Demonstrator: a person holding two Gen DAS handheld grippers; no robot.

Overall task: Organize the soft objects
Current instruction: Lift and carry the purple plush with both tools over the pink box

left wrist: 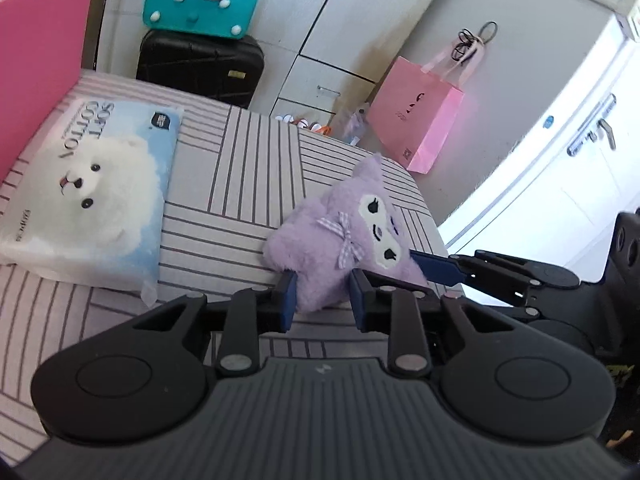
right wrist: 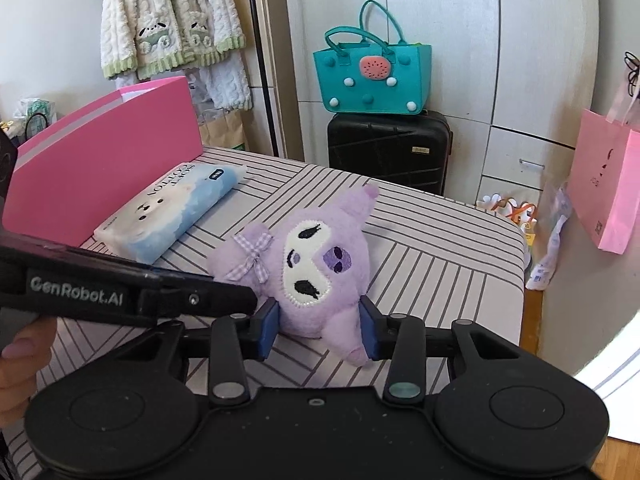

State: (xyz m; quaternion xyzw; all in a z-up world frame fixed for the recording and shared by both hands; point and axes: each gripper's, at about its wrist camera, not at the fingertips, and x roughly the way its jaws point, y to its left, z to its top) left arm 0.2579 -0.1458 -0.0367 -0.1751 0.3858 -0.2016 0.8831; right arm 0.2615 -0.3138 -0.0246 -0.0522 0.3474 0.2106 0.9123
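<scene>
Both my grippers clamp the purple plush toy on the striped bed: my right gripper pinches its lower body, my left gripper a furry end beside it. "GenRobot.AI" marks the left gripper's arm. Behind the toy, by the pink board, lies a "SOFT COTTON" tissue pack.

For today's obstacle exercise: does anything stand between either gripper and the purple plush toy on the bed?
Nothing visible does. The left gripper and right gripper each already have part of the purple plush toy between their fingers.
</scene>
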